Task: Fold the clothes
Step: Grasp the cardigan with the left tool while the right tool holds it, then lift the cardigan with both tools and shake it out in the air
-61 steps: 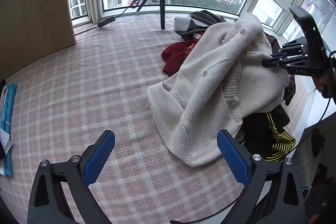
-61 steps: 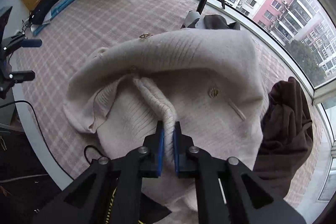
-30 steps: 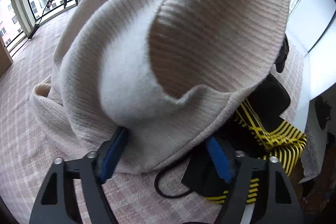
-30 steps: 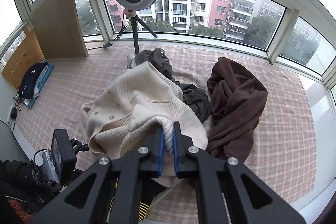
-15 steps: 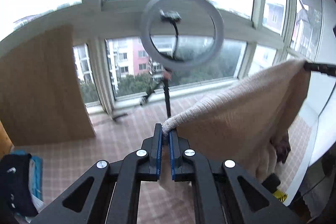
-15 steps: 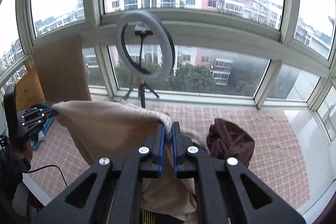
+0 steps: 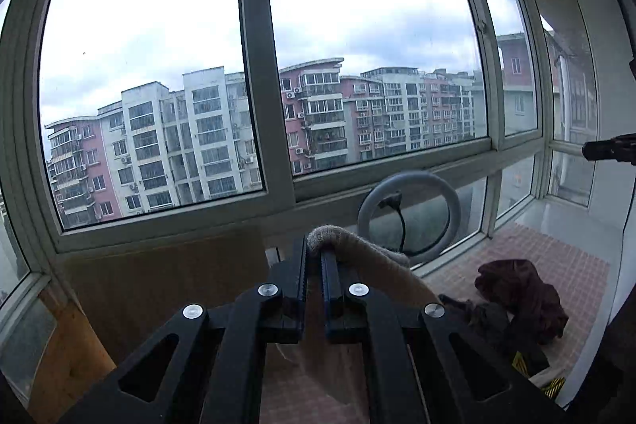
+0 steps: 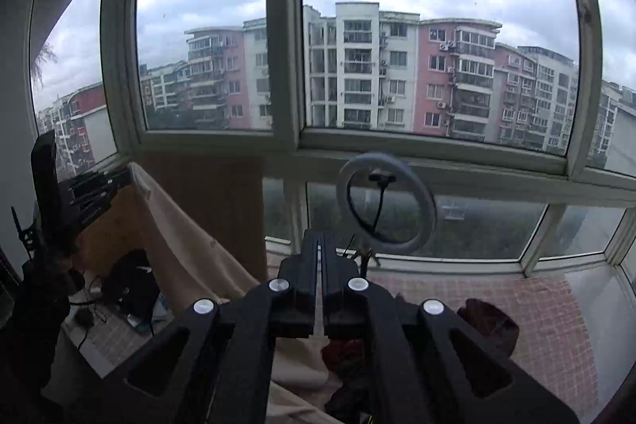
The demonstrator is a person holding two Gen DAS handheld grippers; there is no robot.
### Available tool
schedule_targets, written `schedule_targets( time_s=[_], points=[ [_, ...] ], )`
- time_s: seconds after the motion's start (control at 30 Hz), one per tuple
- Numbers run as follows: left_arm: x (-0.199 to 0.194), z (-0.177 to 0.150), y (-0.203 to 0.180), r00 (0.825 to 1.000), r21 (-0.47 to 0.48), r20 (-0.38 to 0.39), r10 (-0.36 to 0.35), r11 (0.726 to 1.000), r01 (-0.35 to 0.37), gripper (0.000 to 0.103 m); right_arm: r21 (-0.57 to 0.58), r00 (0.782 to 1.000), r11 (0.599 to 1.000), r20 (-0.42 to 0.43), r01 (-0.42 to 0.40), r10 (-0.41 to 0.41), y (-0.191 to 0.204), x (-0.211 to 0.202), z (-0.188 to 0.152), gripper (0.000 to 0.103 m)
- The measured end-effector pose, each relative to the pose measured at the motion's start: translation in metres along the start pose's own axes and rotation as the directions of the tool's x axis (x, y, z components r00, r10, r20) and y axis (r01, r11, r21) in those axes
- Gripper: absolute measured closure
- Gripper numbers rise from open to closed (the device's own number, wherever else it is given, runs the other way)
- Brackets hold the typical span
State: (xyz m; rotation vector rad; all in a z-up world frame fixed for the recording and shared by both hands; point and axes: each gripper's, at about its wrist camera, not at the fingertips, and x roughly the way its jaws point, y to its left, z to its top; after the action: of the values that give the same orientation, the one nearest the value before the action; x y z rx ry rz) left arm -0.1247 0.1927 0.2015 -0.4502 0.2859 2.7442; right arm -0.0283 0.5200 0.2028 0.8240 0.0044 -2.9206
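My left gripper (image 7: 315, 250) is shut on an edge of the cream knit sweater (image 7: 369, 257), which bulges over the fingertips and hangs down to the right. In the right wrist view the left gripper (image 8: 119, 179) holds the sweater's corner at the far left, and the sweater (image 8: 187, 249) drapes from there down under my right gripper (image 8: 319, 245). The right jaws are closed; no cloth shows between the tips, and the sweater passes beneath them. Both grippers are raised high, facing the windows.
A ring light (image 7: 409, 213) on a tripod stands by the window; it also shows in the right wrist view (image 8: 385, 203). A dark brown garment (image 7: 520, 293) and other clothes lie on the checked mat (image 8: 536, 308). A wooden board (image 8: 222, 201) leans by the window. A black bag (image 8: 129, 283) lies at left.
Both grippers have lifted higher and tilted up toward the windows, stretching the sweater between them. The sweater edge no longer shows at the right gripper's tips.
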Motion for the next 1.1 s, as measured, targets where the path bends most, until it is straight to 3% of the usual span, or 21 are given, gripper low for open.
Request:
schedule_targets(
  time_s=[0.07, 0.1, 0.17, 0.23, 0.3, 0.37, 0.43, 0.53, 0.63, 0.7, 0.8, 0.9, 1.03, 1.1],
  points=[
    [0.009, -0.049, 0.014, 0.995, 0.033, -0.084, 0.046, 0.999, -0.043, 0.098, -0.029, 0.99, 0.997, -0.119, -0.078, 0.074, 0.032, 0.051, -0.059, 0.093],
    [0.012, -0.076, 0.025, 0.989, 0.028, -0.132, 0.06, 0.998, -0.057, 0.098, -0.041, 0.978, 0.993, -0.181, -0.115, 0.106, 0.05, 0.08, -0.09, 0.086],
    [0.016, -0.129, 0.054, 0.969, -0.009, -0.235, 0.076, 0.997, -0.08, 0.098, -0.031, 0.944, 0.984, -0.291, -0.173, 0.157, 0.084, 0.136, -0.149, 0.082],
    [0.019, -0.179, 0.082, 0.939, -0.034, -0.322, 0.119, 0.99, -0.137, 0.098, 0.036, 0.888, 0.968, -0.39, -0.25, 0.244, 0.113, 0.19, -0.197, 0.082],
    [0.022, -0.224, 0.111, 0.901, -0.061, -0.404, 0.158, 0.978, -0.199, 0.098, 0.107, 0.843, 0.948, -0.437, -0.298, 0.314, 0.132, 0.233, -0.233, 0.082],
    [0.023, -0.26, 0.135, 0.863, -0.082, -0.47, 0.185, 0.964, -0.251, 0.098, 0.132, 0.814, 0.933, -0.458, -0.335, 0.357, 0.157, 0.264, -0.259, 0.082],
    [0.023, -0.283, 0.149, 0.835, -0.097, -0.513, 0.2, 0.953, -0.288, 0.098, 0.133, 0.787, 0.92, -0.483, -0.368, 0.385, 0.182, 0.288, -0.276, 0.073],
    [0.015, -0.294, 0.164, 0.827, -0.112, -0.526, 0.199, 0.948, -0.3, 0.098, 0.117, 0.762, 0.913, -0.515, -0.392, 0.393, 0.218, 0.318, -0.287, 0.069],
    [0.012, -0.298, 0.169, 0.829, -0.114, -0.524, 0.195, 0.948, -0.295, 0.098, 0.147, 0.729, 0.894, -0.53, -0.423, 0.433, 0.24, 0.348, -0.283, 0.068],
    [0.012, -0.303, 0.17, 0.831, -0.106, -0.524, 0.188, 0.953, -0.282, 0.098, 0.148, 0.719, 0.888, -0.536, -0.436, 0.443, 0.252, 0.358, -0.281, 0.067],
    [0.013, -0.31, 0.169, 0.834, -0.093, -0.523, 0.176, 0.961, -0.262, 0.098, 0.056, 0.736, 0.912, -0.571, -0.407, 0.364, 0.271, 0.37, -0.285, 0.054],
    [0.013, -0.315, 0.17, 0.838, -0.093, -0.523, 0.156, 0.967, -0.238, 0.098, 0.006, 0.749, 0.941, -0.604, -0.338, 0.273, 0.274, 0.382, -0.294, 0.054],
    [0.016, -0.318, 0.169, 0.844, -0.078, -0.518, 0.14, 0.975, -0.21, 0.098, 0.065, 0.747, 0.95, -0.602, -0.306, 0.282, 0.258, 0.387, -0.3, 0.054],
    [0.019, -0.318, 0.17, 0.843, -0.07, -0.52, 0.137, 0.977, -0.202, 0.098, 0.14, 0.73, 0.934, -0.59, -0.33, 0.346, 0.253, 0.388, -0.301, 0.059]
  ],
)
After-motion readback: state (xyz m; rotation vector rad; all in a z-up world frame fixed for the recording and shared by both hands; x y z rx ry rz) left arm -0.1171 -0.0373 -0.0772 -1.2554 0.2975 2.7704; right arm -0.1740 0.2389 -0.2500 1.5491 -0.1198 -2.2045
